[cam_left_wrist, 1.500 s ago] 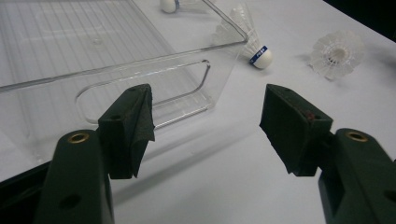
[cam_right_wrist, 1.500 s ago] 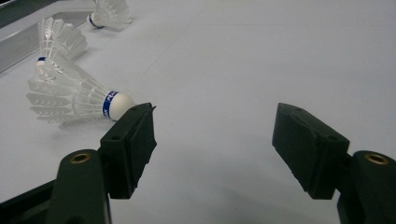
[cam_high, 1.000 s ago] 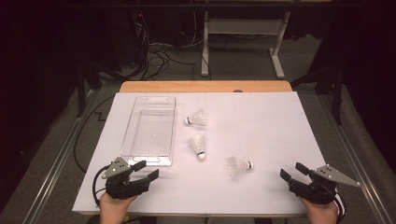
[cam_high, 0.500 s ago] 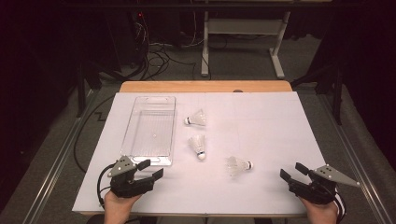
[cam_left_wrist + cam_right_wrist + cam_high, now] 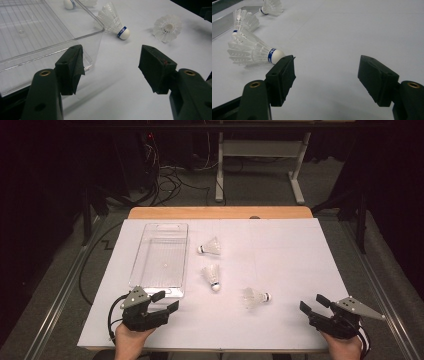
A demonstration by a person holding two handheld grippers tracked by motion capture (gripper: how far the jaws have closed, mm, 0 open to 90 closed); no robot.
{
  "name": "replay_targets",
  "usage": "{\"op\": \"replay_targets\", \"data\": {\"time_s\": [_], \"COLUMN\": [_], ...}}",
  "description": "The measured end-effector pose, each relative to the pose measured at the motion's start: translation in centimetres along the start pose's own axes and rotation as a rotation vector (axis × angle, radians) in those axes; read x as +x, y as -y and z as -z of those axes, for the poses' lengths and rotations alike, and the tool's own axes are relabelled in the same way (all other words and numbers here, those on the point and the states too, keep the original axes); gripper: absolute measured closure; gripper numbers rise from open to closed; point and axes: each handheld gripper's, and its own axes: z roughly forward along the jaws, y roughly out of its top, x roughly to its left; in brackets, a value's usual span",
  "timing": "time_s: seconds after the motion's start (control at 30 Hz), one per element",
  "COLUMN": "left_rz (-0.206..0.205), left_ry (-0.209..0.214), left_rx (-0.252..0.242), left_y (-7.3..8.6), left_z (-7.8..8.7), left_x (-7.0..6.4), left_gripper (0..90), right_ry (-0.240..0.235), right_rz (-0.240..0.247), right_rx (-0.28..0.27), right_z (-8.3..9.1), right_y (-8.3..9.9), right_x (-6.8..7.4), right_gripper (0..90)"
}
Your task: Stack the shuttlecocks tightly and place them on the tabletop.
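White sheet-covered table. Left gripper wide open, empty, by near end of clear plastic rectangular tray. Three white feathered shuttlecocks right of tray; nearest judged featherlight, skirt crushable, best pinched at cork. Right gripper open, empty.

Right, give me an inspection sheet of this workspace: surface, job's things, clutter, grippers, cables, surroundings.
Surface: white sheet on a wooden table.
Job's things: three shuttlecocks lying on the sheet, far one, middle one, near one; clear tray to their left, nothing in it.
Clutter: nothing seen.
Grippers: left gripper open, at the tray's near end, holding nothing; right gripper open, right of the near one, holding nothing.
Cables: one trails from the left gripper; more lie on the floor beyond the table.
Surroundings: white frame legs on grey floor, dark around.
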Motion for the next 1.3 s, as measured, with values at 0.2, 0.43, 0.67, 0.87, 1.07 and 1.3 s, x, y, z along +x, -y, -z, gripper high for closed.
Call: {"op": "replay_targets", "data": {"time_s": [0.2,0.43,0.67,0.87,1.07,1.3], "left_rz": [-0.005,-0.010,-0.009,0.001,-0.005,-0.027], "left_ry": [0.001,0.007,0.019,0.028,0.035,0.030], "left_rx": [0.006,0.012,0.041,0.061,0.085,0.106], "left_y": [-0.2,-0.5,-0.8,-1.1,-1.5,-1.9], "left_z": [-0.3,-0.7,-1.3,-1.8,-2.4,-3.2], "left_x": [-0.2,-0.6,-0.9,-1.2,-1.5,-2.0], "left_gripper": [37.3,38.1,38.4,37.7,37.7,37.9], "right_ry": [-0.001,-0.001,-0.002,-0.003,-0.004,-0.005], "right_rz": [0.001,0.001,0.002,0.003,0.003,0.002], "right_rx": [0.000,0.000,0.000,-0.001,0.000,0.002], "right_z": [0.0,0.0,0.0,0.0,0.0,0.0], "right_y": [0.0,0.0,0.0,0.0,0.0,0.0], "right_x": [0.0,0.0,0.0,0.0,0.1,0.1], "right_gripper": [30.5,30.4,30.5,30.5,30.5,30.5]}}
